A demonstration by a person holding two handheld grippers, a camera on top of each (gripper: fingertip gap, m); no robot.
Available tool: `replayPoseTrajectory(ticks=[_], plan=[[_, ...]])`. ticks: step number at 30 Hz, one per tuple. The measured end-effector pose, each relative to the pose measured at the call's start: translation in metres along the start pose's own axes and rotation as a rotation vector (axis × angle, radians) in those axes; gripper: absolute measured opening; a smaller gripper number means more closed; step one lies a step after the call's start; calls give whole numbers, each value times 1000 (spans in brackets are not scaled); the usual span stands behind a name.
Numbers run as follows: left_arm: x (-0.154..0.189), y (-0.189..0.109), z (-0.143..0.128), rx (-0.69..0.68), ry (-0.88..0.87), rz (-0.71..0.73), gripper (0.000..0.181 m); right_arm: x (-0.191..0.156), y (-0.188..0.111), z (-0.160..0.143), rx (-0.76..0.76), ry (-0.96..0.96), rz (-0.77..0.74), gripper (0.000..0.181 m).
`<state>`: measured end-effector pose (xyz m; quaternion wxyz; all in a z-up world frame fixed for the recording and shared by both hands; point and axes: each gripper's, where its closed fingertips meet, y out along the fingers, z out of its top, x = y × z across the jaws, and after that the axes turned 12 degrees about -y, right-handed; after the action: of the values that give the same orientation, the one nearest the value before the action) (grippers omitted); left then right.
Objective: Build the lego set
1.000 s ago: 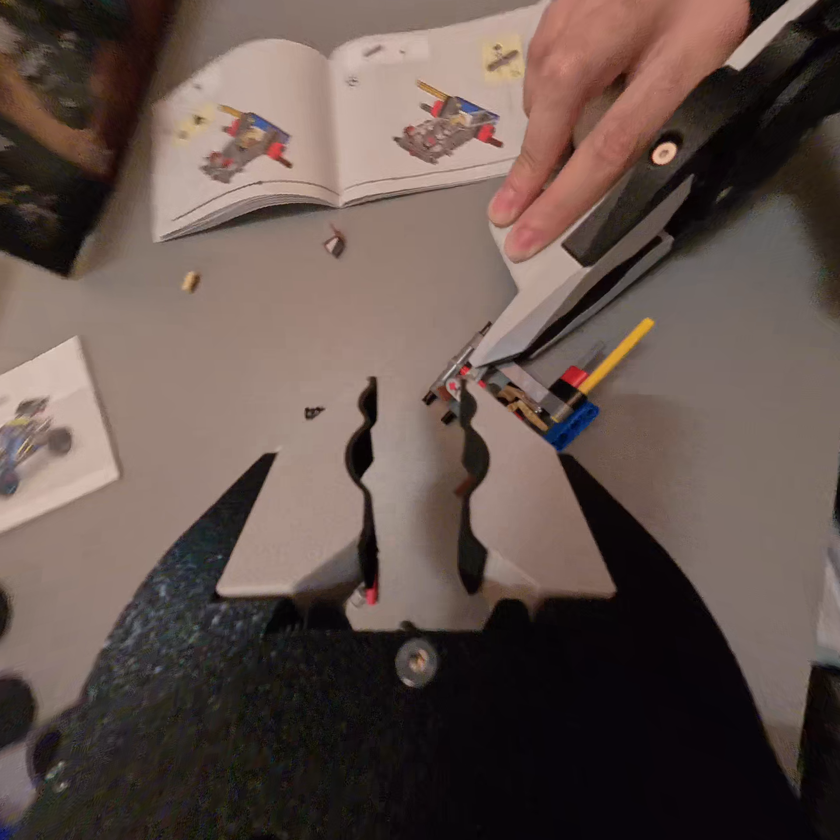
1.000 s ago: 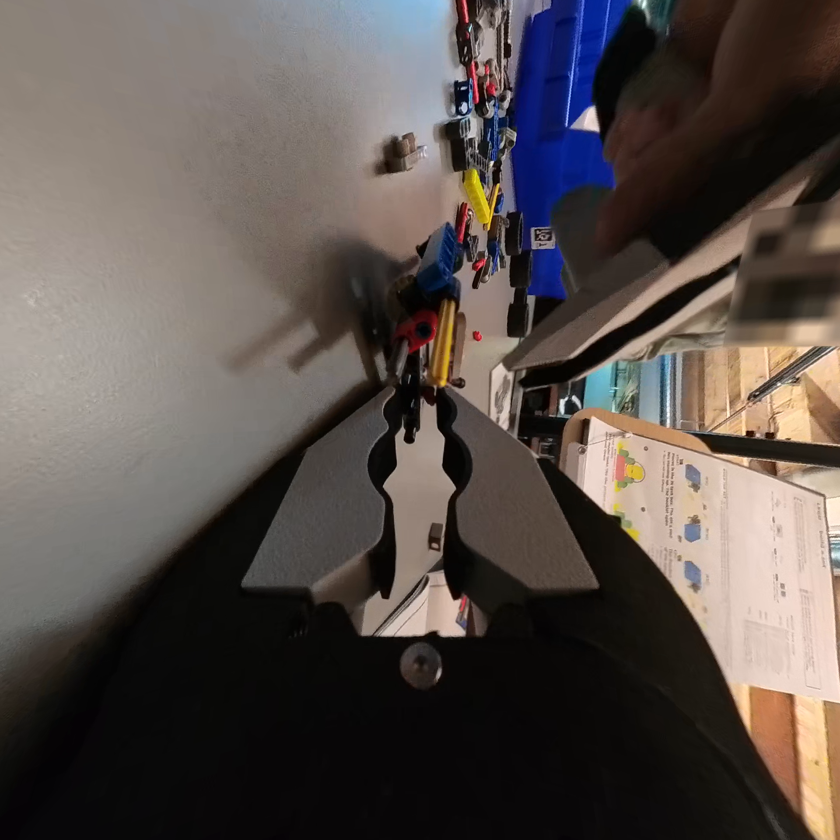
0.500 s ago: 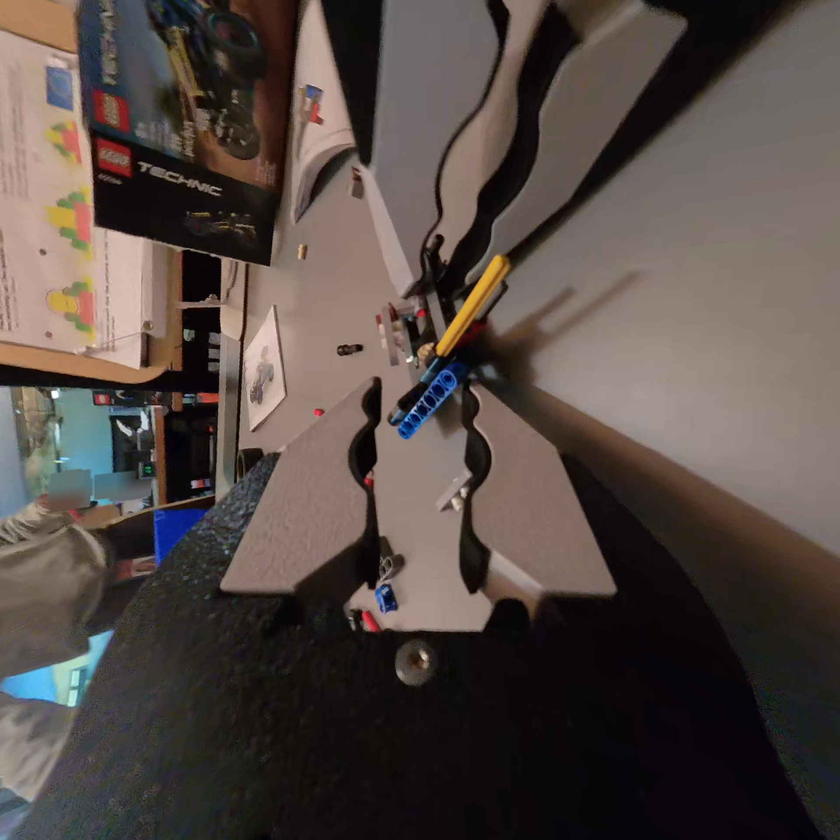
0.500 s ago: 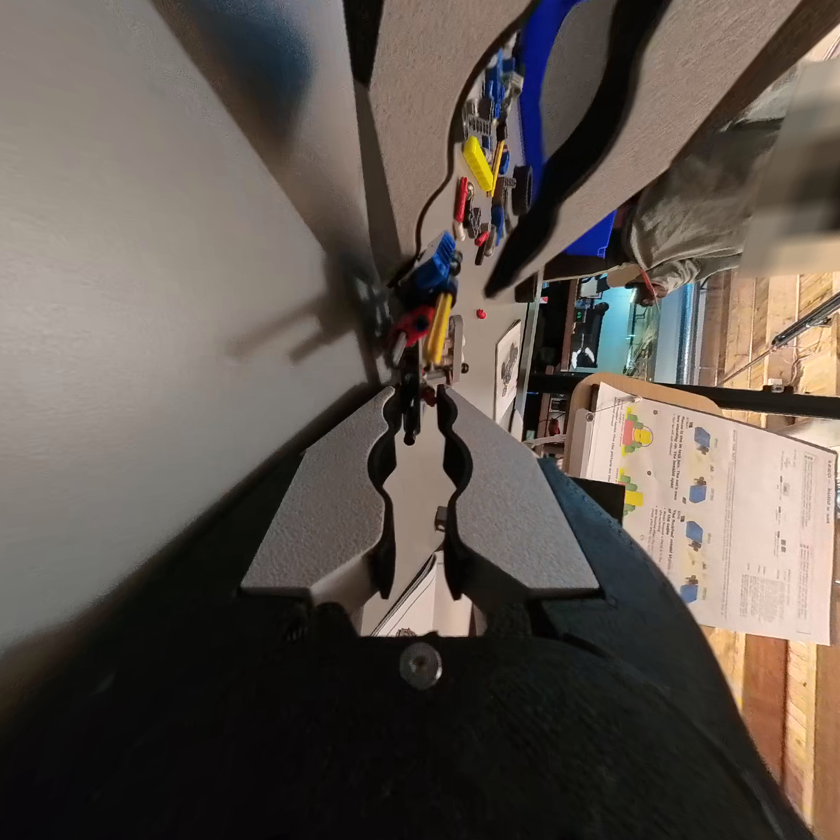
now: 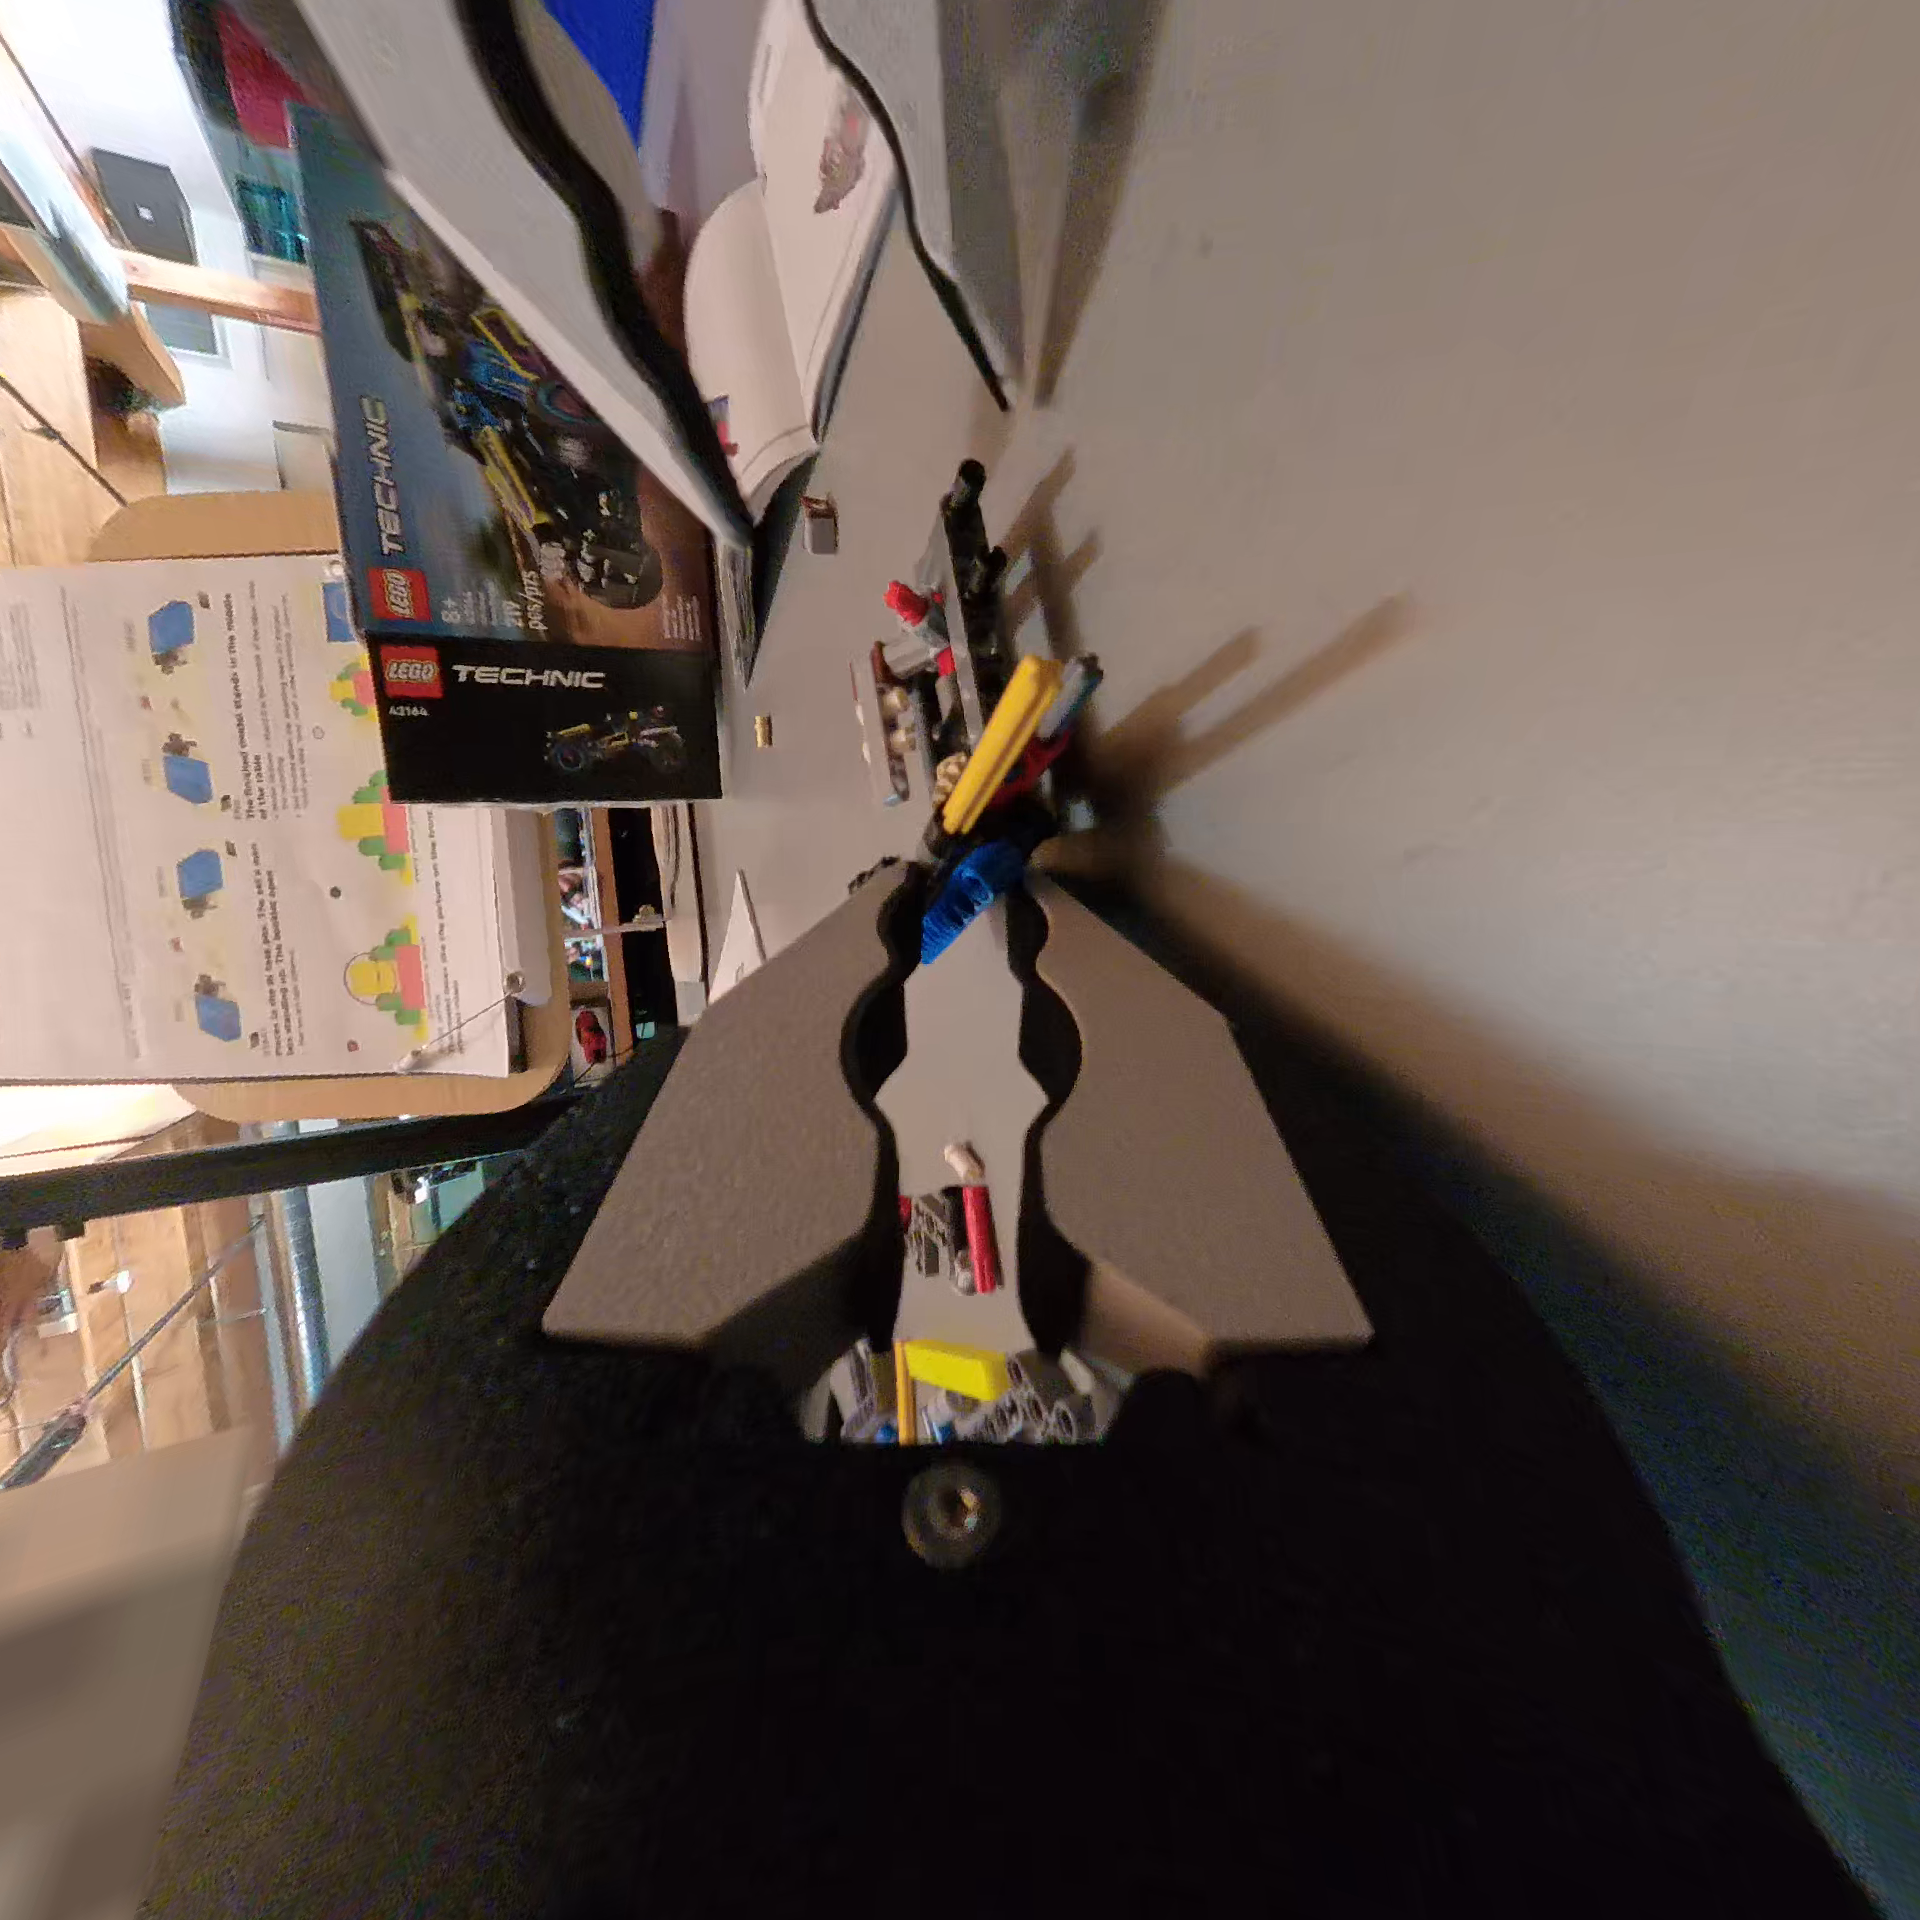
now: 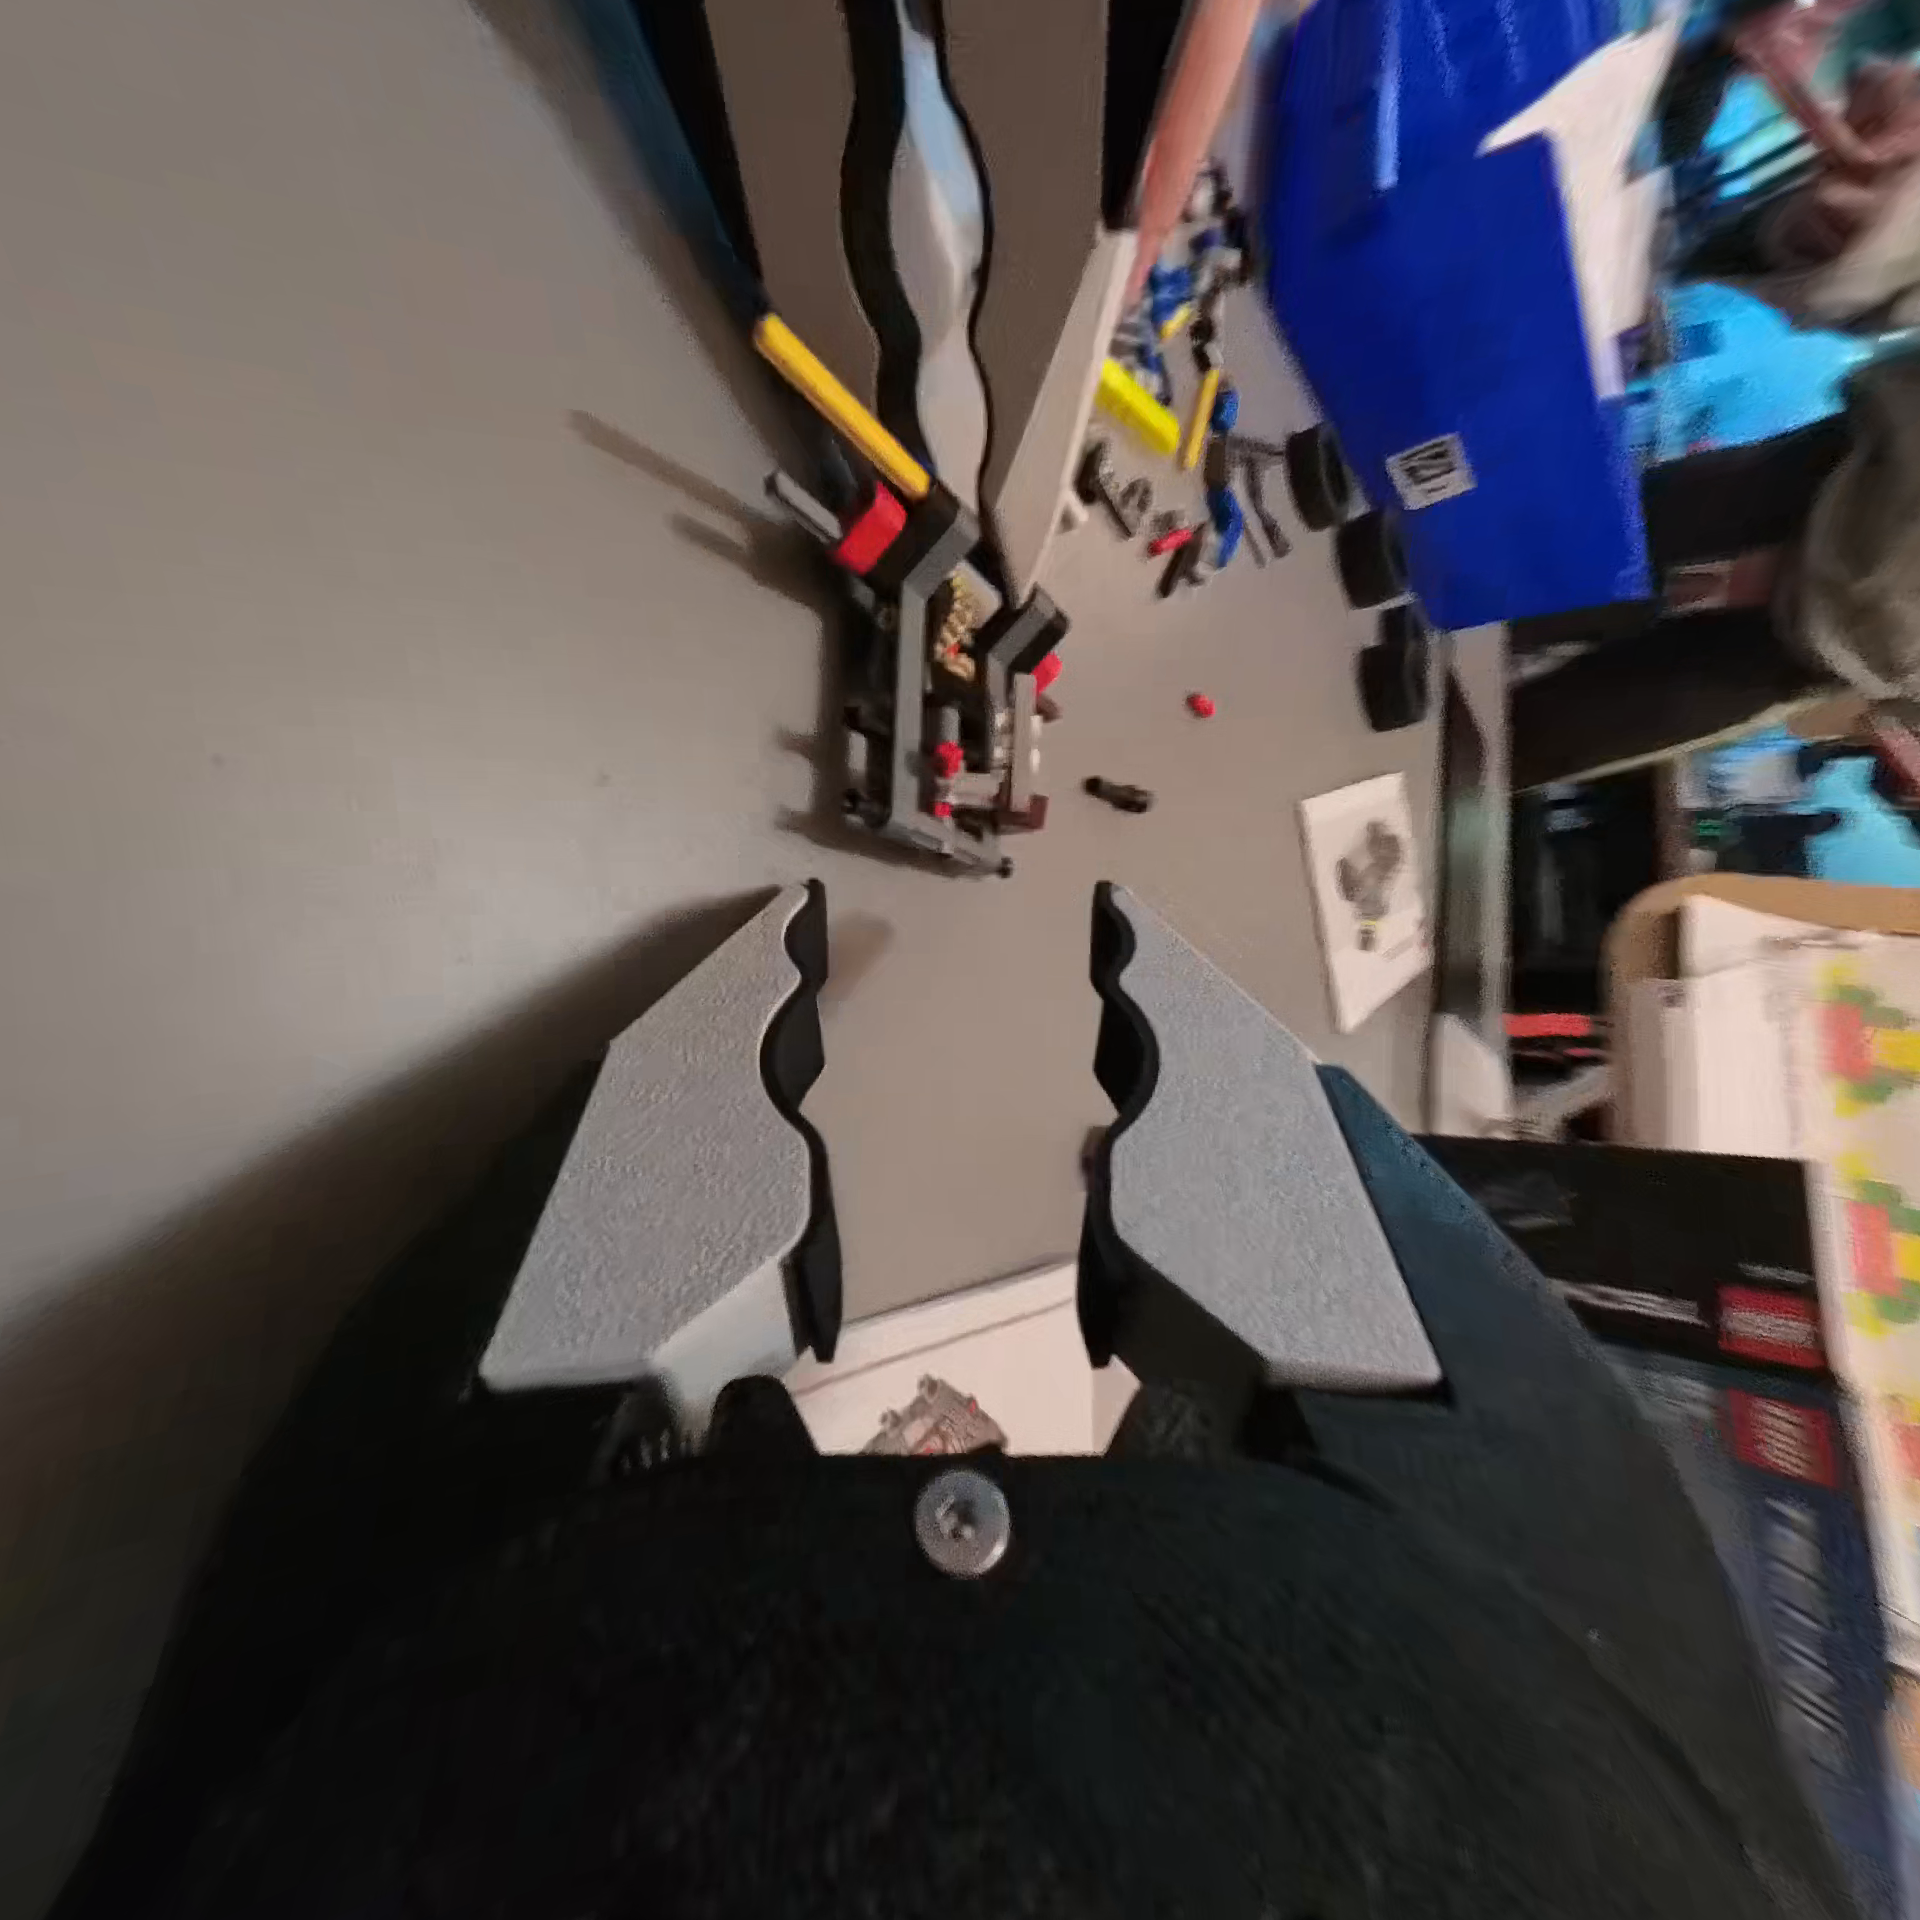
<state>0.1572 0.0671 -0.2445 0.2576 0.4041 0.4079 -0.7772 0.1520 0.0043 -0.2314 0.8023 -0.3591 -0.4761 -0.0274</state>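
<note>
The left claw [image 5: 961, 894] hides the blue end of the lego model [image 5: 987, 748]; far loose pieces [image 6: 1195, 488] look blurry.

We see matt, grainy grey fingers [image 6: 675, 1153] on our right claw, a smooth matt grey table [image 6: 312, 623] ahead, and glossy plastic bricks [image 6: 935, 675].

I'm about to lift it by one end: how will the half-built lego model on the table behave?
The half-built model is probably light and fairly stiff, being a frame of joined beams. Its yellow axle sticks out far, so it may snag or lever loose. The open frame likely won't roll.
</note>
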Motion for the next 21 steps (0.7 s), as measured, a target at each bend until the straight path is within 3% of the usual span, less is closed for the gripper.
replayPoseTrajectory(ticks=[5, 7, 12, 14, 21], plan=[[-9, 2, 5, 94, -98, 4, 10, 9, 14, -3, 98, 59, -48, 54], [-12, 2, 6, 125, -113, 8, 9, 9, 18, -3, 114, 41, -50, 48], [-15, 4, 9, 165, 16, 68, 8, 12, 23, -4, 148, -55, -111, 42], [-14, 7, 10, 156, 83, 79, 8, 9, 25, -6, 151, -71, -96, 30], [-11, 13, 12, 224, 140, 65, 8, 12, 24, -13, 198, -46, -23, 35]])
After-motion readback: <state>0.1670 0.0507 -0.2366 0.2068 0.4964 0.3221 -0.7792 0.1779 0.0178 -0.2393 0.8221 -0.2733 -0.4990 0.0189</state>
